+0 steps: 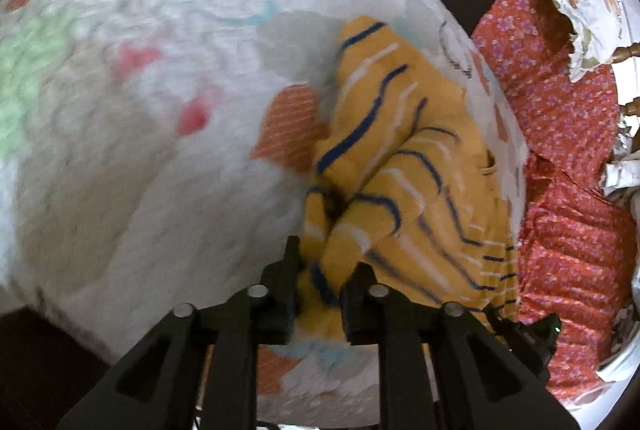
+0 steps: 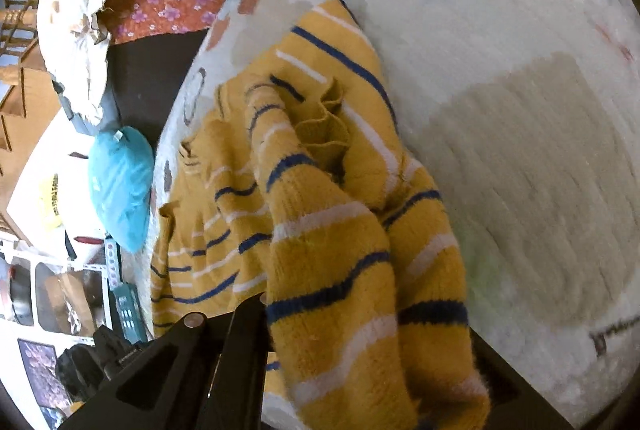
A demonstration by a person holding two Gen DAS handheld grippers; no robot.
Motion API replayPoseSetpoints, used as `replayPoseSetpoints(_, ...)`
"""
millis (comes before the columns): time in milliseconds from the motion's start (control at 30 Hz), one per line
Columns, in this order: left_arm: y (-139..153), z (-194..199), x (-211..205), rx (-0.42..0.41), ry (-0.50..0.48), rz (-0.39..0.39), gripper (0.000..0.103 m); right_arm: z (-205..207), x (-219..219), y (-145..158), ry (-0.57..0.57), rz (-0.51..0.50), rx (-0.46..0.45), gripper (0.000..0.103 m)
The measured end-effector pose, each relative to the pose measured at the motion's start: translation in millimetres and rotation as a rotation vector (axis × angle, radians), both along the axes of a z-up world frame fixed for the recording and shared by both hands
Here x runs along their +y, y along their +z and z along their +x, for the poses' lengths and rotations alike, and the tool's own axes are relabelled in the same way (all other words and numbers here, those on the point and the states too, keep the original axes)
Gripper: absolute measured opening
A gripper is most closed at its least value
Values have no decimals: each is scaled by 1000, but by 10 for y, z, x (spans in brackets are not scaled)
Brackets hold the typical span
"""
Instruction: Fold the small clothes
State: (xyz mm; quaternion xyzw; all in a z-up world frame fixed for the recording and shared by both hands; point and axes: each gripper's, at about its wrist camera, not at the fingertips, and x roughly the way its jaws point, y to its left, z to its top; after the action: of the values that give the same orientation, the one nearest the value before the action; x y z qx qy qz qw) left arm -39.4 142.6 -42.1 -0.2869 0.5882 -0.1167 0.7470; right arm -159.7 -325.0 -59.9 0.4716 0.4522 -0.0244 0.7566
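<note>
You worked on a white quilted blanket printed with orange, grey and pink hearts (image 1: 168,158), spread over a dark surface, and it took up most of both views. To your left of it was broad bare blanket, plenty of open room for laying a fold flat; to your right the blanket's edge ran close beside the garment, with an orange floral-print cloth (image 1: 568,158) and a white leaf-patterned pillow (image 2: 80,10) beyond it, so I judged there was little margin on that side. A teal plush cushion (image 2: 120,186) sat just off the blanket edge in the right wrist view. The mustard-yellow knitted sweater with navy and white stripes (image 2: 328,214) lay bunched near that right edge, part lifted, sleeves and body twisted over each other. Your left gripper (image 1: 320,282) was clamped on a fold of the knit, fabric pinched between its black fingers. Your right gripper (image 2: 276,314) had sweater draped over it, hiding one finger; I could not tell whether it was closed on the cloth. Step in hand, as I read it: lifting and spreading, not yet folding. The next move called for drawing the two grips apart and carrying the sweater leftward onto open blanket.
</note>
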Motion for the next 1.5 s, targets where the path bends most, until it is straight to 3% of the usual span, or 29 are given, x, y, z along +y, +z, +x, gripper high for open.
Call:
replayPoseSetpoints(100, 96, -149, 214, -49, 53, 20, 30, -203, -45, 53, -51, -61, 19, 33)
replayPoseSetpoints(167, 182, -227, 358, -92, 95, 41, 32, -322, -59, 181, -56, -112, 12, 35)
replayPoseSetpoints(267, 334, -281, 455, -166, 125, 132, 32, -464, -28, 525, -83, -257, -7, 37)
replayPoseSetpoints(400, 401, -231, 325, -208, 73, 122, 33, -381, 303, 1057, -53, -409, -112, 37)
replayPoseSetpoints(500, 282, -138, 101, -151, -18, 81, 34, 43, 845, 1192, 132, -424, -149, 37)
replayPoseSetpoints(600, 51, -43, -13, -36, -52, 89, 33, 578, 1458, 1059, 331, -435, -130, 29)
replayPoseSetpoints(667, -84, -19, 5, 27, -51, 65, 34, 950, 1835, 923, 418, -491, -101, 21)
replayPoseSetpoints(733, -146, -1, 43, 53, -41, 29, 34, 1314, 2125, 770, 475, -521, -68, 21)
replayPoseSetpoints(867, -152, -2, 106, 58, -44, 9, 34, 1826, 2553, 573, 566, -535, -26, 21)
replayPoseSetpoints(1067, -170, 10, 189, 80, -39, -20, 35, 2175, 3097, 505, 642, -564, -60, 23)
replayPoseSetpoints(1267, -135, -4, 192, 69, -35, -6, 35, 2549, 3394, 370, 668, -454, -4, 23)
replayPoseSetpoints(1400, -79, -42, 255, 45, -13, 6, 35, 2516, 3294, 722, 623, -377, -130, 23)
replayPoseSetpoints(1500, -32, -51, 302, 32, 7, 18, 35, 2322, 2985, 994, 559, -425, -177, 23)
